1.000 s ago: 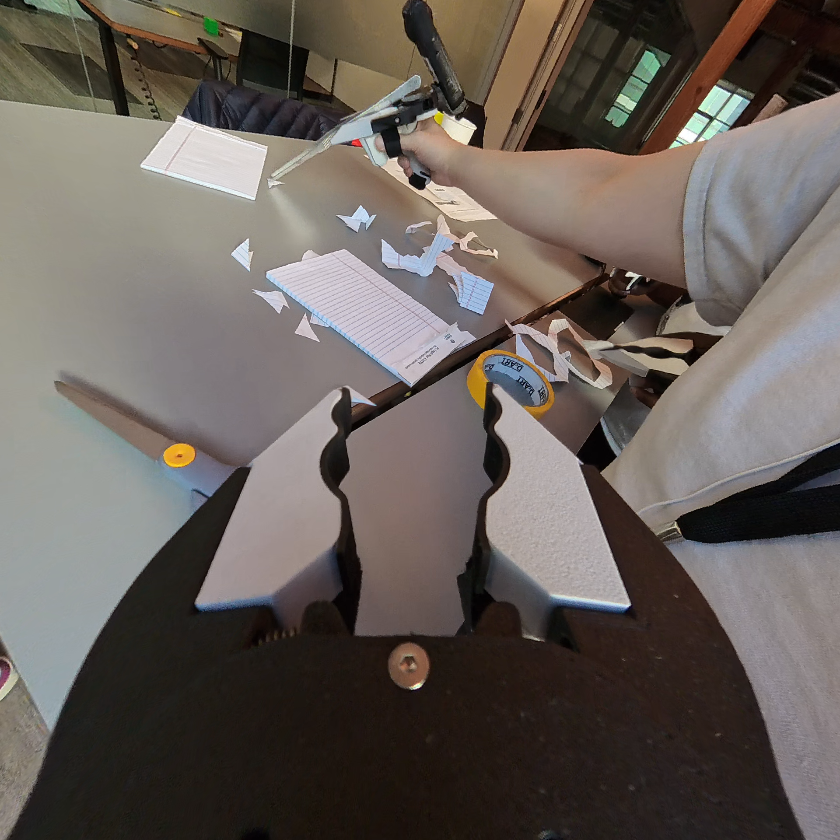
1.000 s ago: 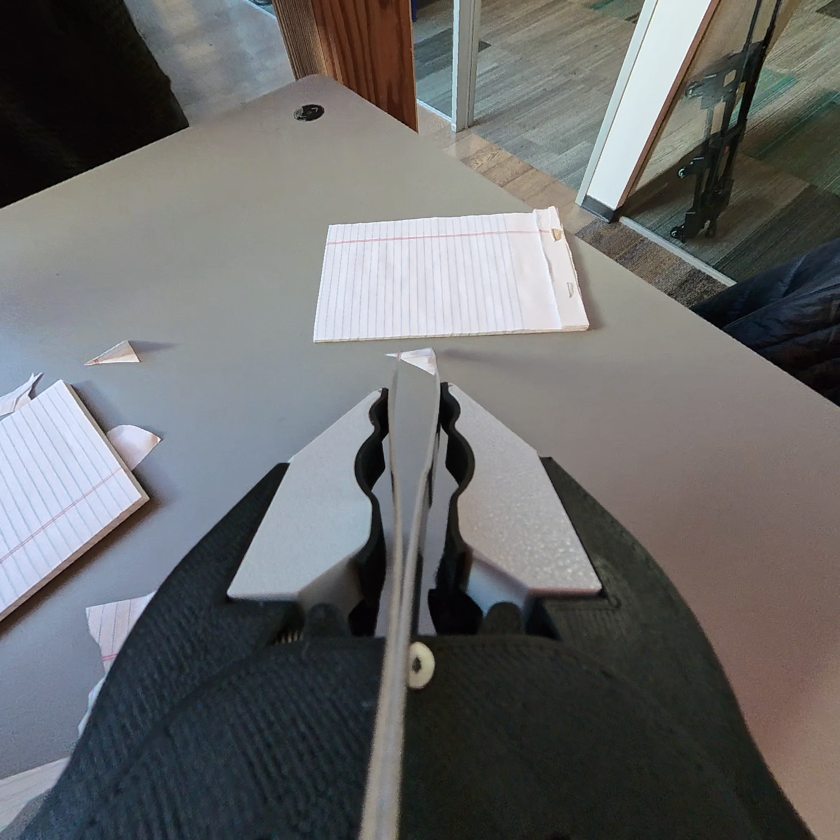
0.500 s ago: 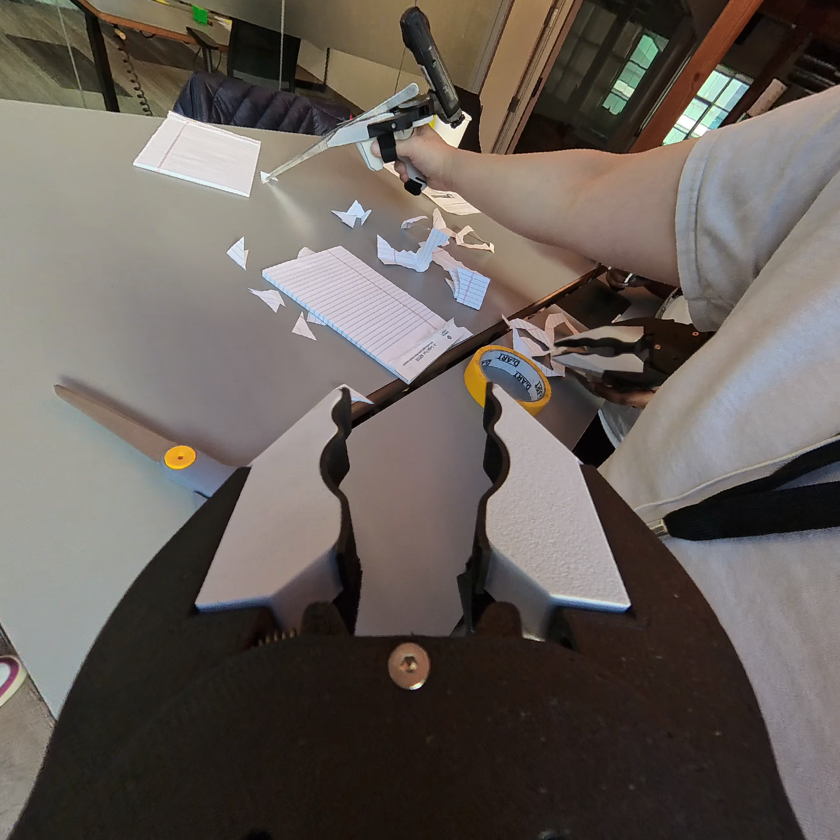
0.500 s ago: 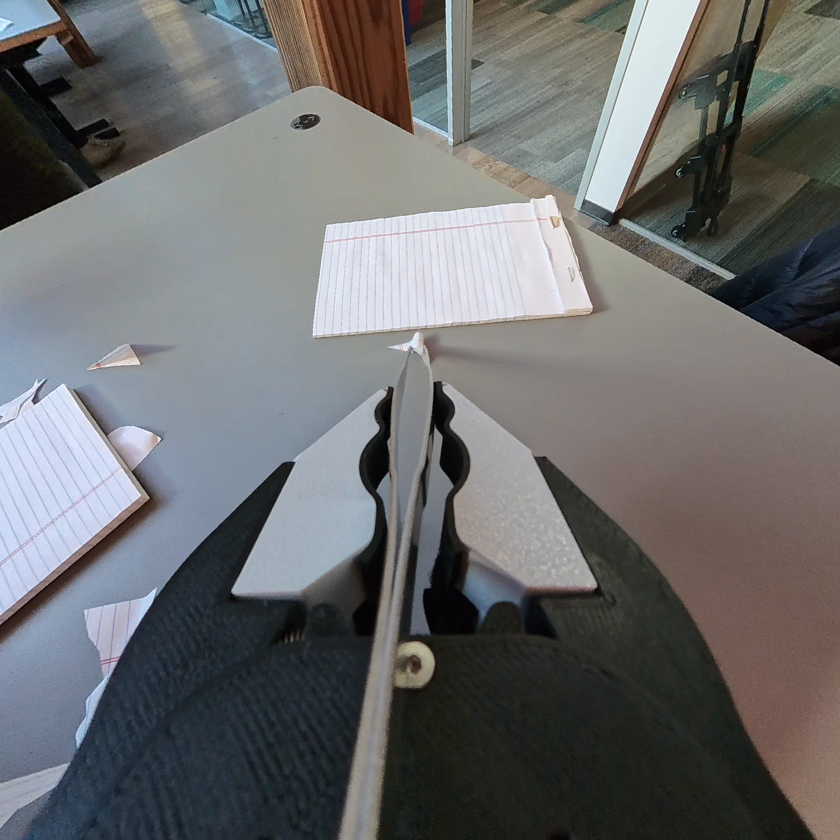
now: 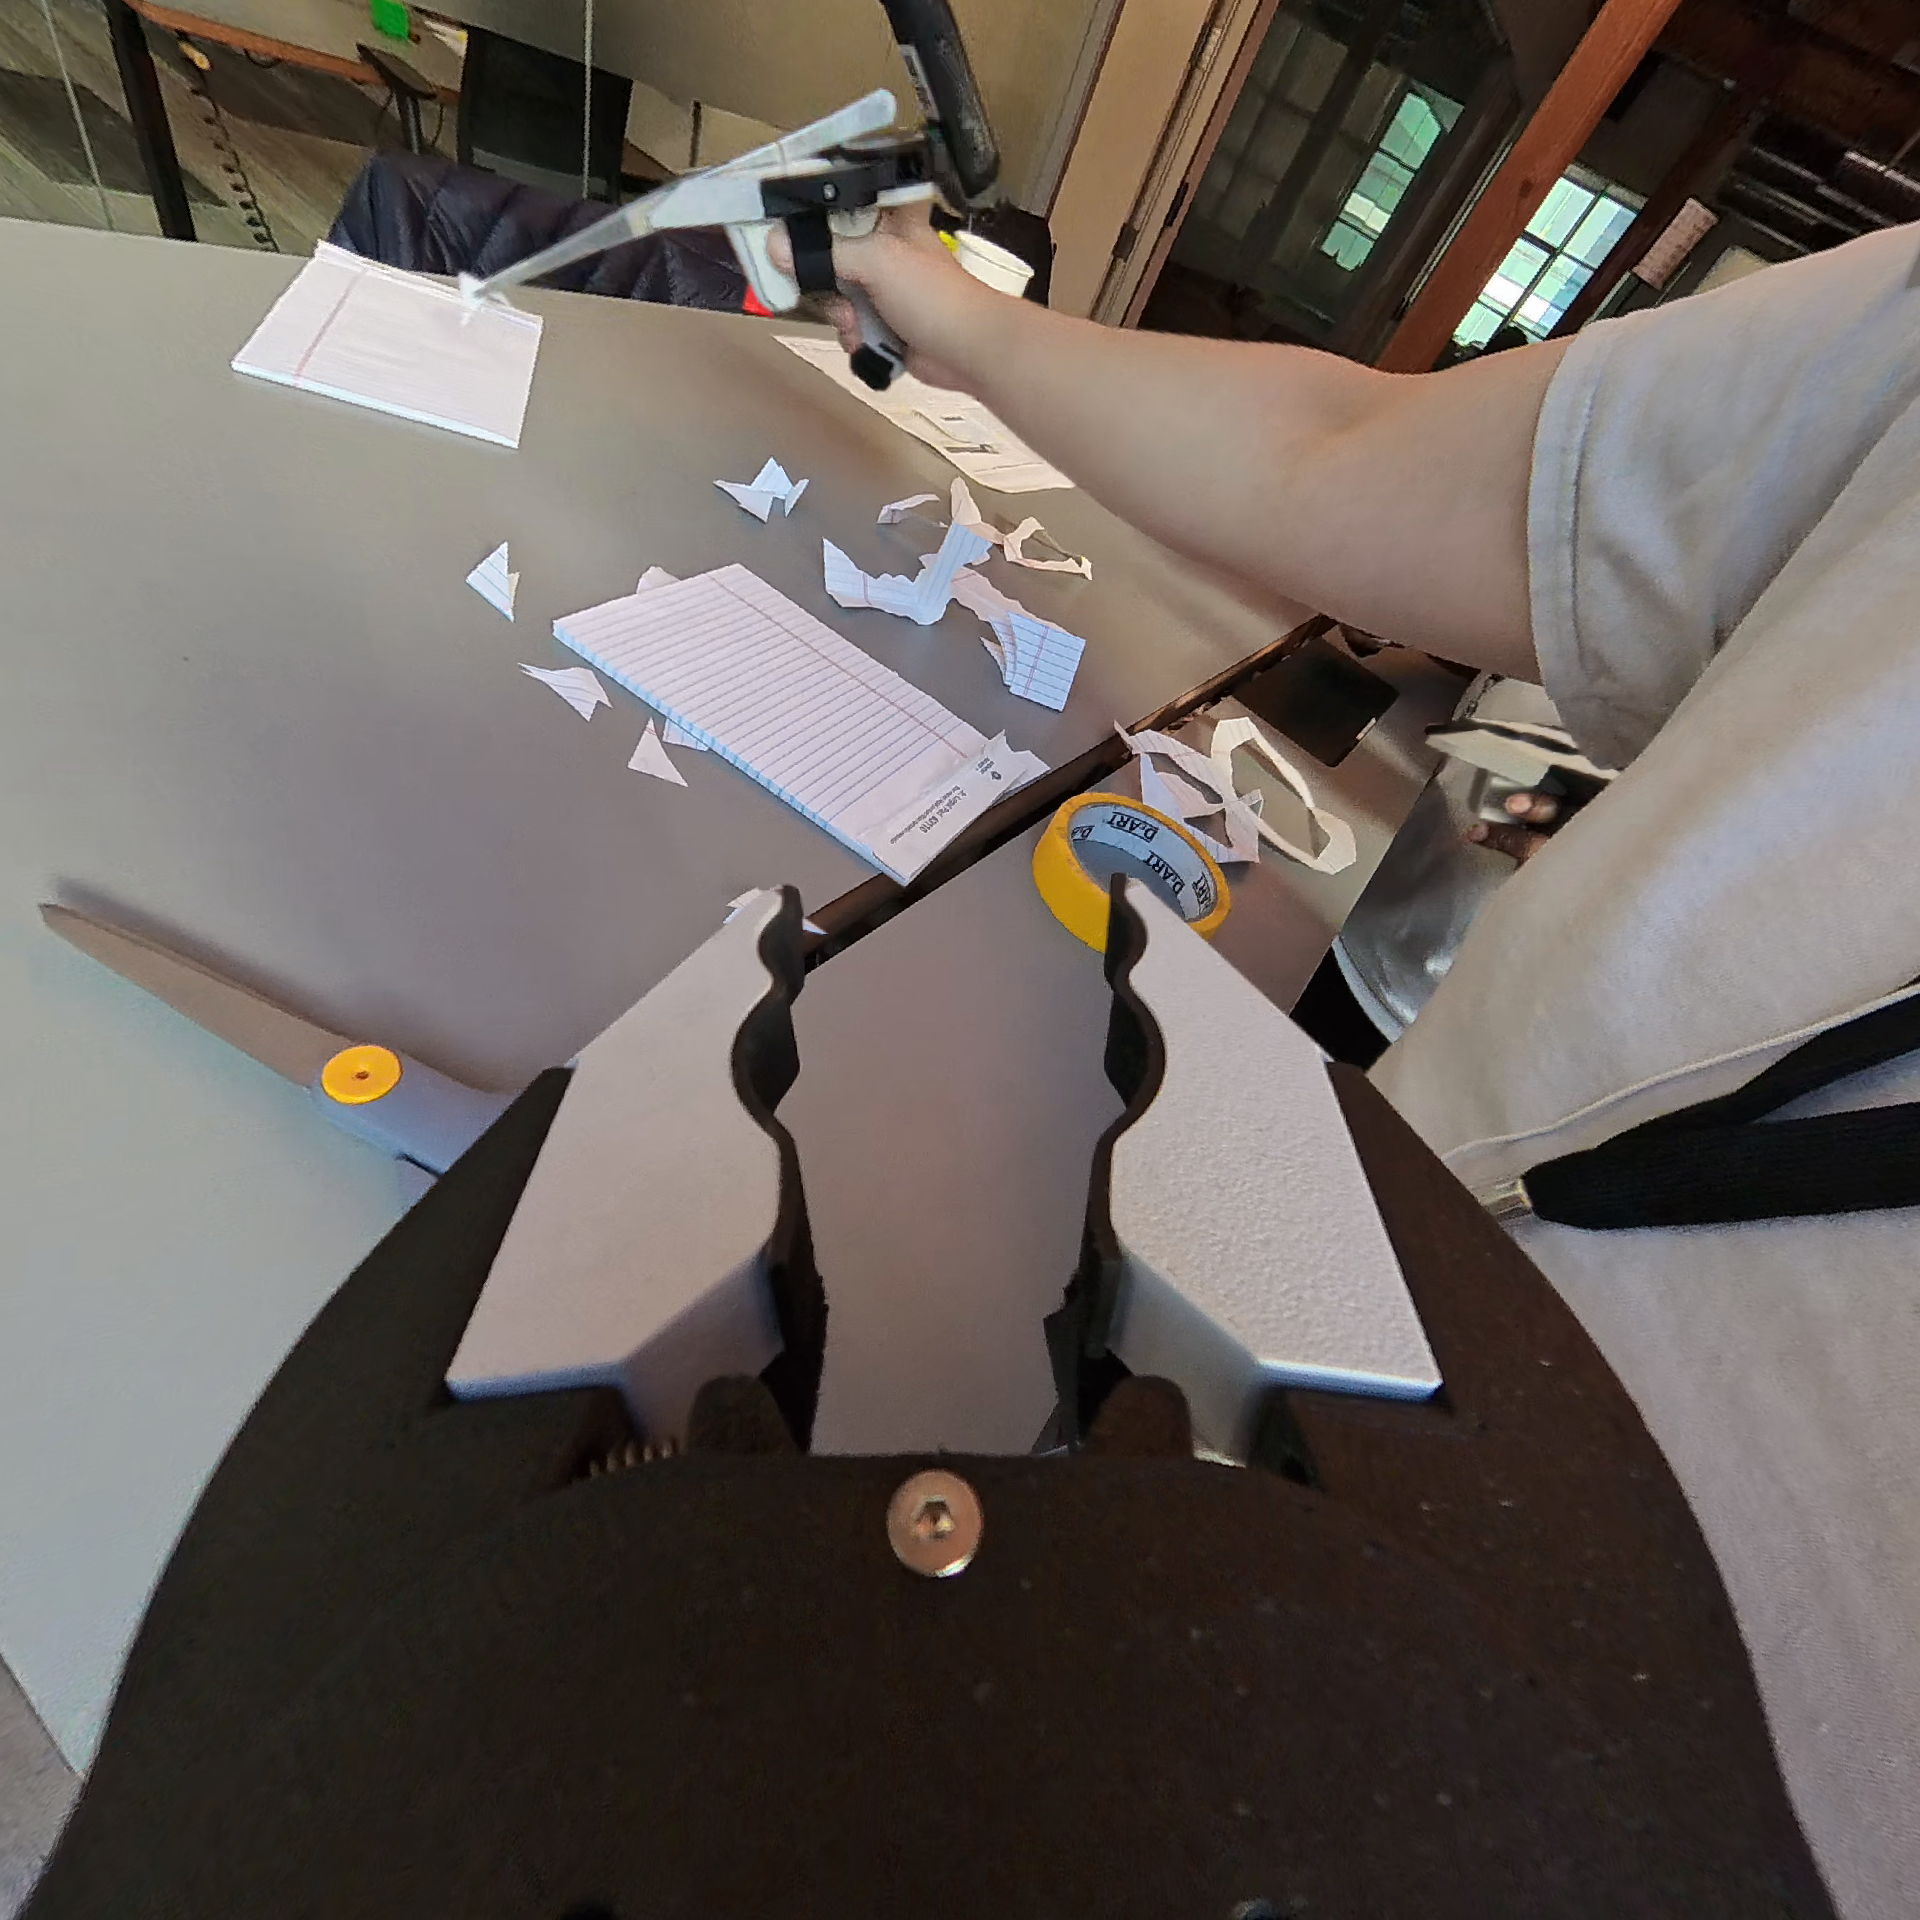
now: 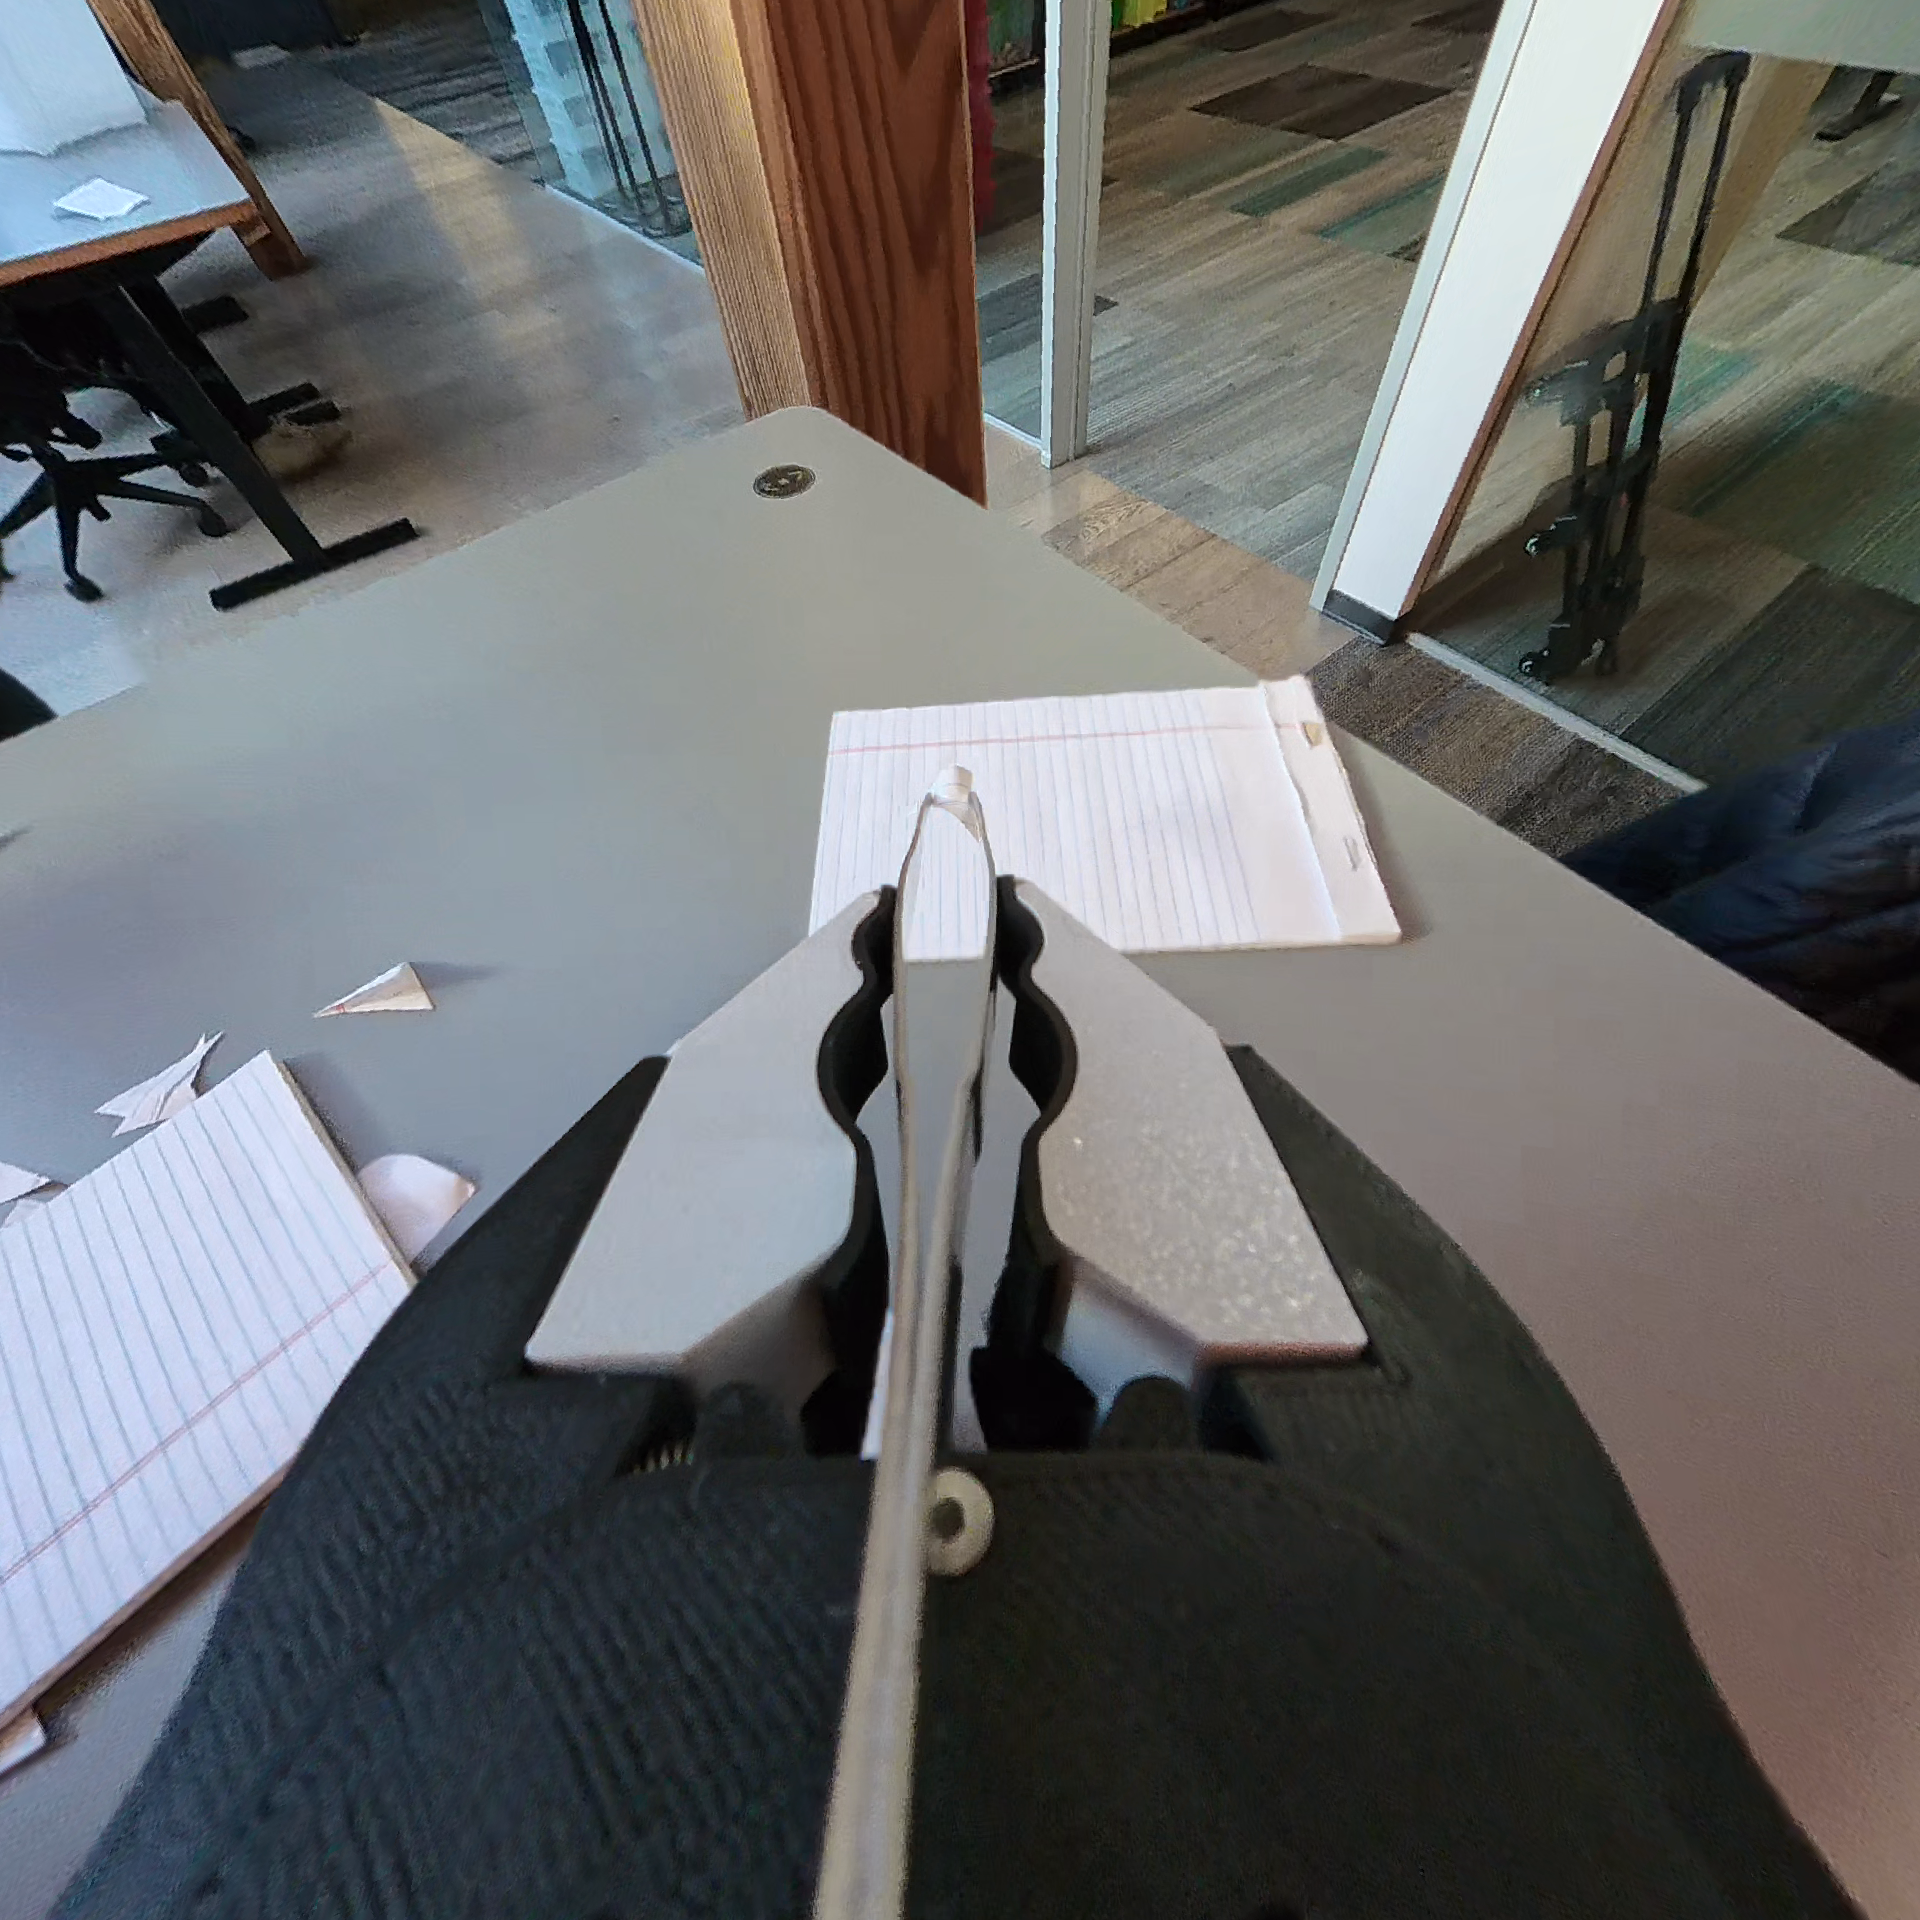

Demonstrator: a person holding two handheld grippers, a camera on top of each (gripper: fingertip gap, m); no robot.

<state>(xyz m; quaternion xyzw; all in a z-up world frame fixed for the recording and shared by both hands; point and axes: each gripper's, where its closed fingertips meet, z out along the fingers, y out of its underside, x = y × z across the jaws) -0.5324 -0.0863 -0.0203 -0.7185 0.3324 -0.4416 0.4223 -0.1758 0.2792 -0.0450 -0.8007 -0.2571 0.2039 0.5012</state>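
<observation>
The right hand-held gripper [image 6: 940,914] is clamped on long metal tweezers [image 6: 935,1039] whose long axis runs straight ahead along its fingers, and the tips pinch a small paper scrap [image 6: 954,795] lifted above the far lined notepad [image 6: 1132,821] on the grey surface [image 6: 468,748]. The left hand-held gripper [image 5: 951,914] hovers empty, jaws spread, well behind (scissors [image 5: 260,1029] to its left, yellow tape roll [image 5: 1132,857] just ahead), so the right is far nearer the pad.

Tongs [image 6: 940,914] clamp tweezers [image 6: 940,1039] — scrap [image 6: 954,795] pinched.
</observation>
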